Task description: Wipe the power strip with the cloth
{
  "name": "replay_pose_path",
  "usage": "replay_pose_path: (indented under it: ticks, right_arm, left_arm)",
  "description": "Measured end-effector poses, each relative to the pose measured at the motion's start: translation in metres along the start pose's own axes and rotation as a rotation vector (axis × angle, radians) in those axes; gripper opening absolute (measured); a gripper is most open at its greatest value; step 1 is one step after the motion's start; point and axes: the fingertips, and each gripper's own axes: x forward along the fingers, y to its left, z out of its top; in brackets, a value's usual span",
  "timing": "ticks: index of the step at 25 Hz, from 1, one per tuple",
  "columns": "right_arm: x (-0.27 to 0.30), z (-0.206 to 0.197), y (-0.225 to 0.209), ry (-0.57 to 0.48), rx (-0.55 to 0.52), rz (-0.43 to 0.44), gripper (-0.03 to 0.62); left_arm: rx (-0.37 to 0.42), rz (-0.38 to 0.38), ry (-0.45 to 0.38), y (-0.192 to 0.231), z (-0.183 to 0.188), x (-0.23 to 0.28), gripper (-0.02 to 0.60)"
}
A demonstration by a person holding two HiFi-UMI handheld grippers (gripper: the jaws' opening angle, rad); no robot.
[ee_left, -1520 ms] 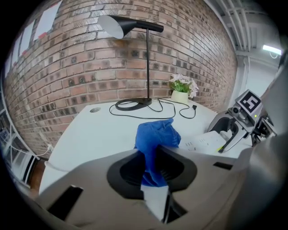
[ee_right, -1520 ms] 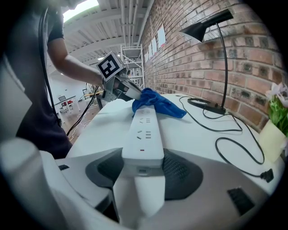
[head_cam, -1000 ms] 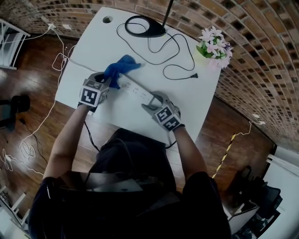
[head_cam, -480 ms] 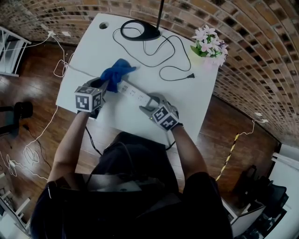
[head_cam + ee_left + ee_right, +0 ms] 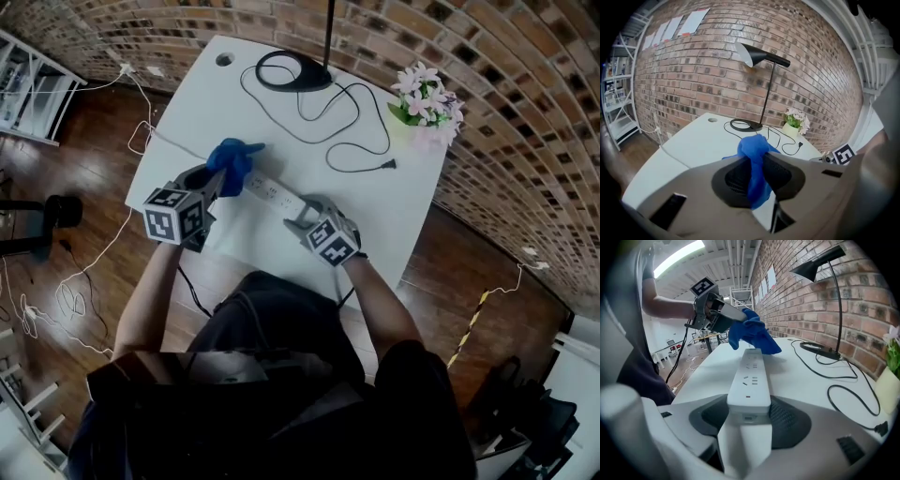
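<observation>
The left tool (image 5: 214,178) is clenching the blue cloth (image 5: 234,157) over the far-left end of the power strip (image 5: 274,191). The right tool (image 5: 302,214) is grasping the strip's near-right end on the tabletop (image 5: 375,202). Each stroke should be running lengthwise, cloth pressed flat, strip pinned. The strip is lying sockets-up, its long axis running far-left to near-right.

left tongs (image 5: 216,178) risen, cloth (image 5: 232,159) lifted

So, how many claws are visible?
2. The left claw, shut on the blue cloth, is at the far end of the power strip; the right claw grips its near end.
</observation>
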Motion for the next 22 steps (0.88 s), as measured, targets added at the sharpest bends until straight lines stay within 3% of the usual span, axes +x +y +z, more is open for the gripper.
replay_pose_path:
  ticks: [6,13,19,22]
  right_arm:
    - [0.002,0.002,0.001,0.023,-0.077,-0.011,0.27]
    - [-0.002,0.013,0.0,0.054,-0.47,-0.15,0.268]
    - [-0.005,0.021,-0.003,0.032,-0.76,-0.245,0.268]
    - [-0.008,0.021,0.001,0.02,-0.853,-0.259,0.268]
  left_arm:
    - [0.001,0.062,-0.02,0.003,-0.003,-0.022,0.068]
    - [0.008,0.077,-0.068,0.0,0.0,-0.038,0.075]
    - [0.117,0.09,0.007,-0.009,-0.008,-0.046,0.075]
    - [0.239,0.069,0.076,-0.018,-0.011,-0.038,0.078]
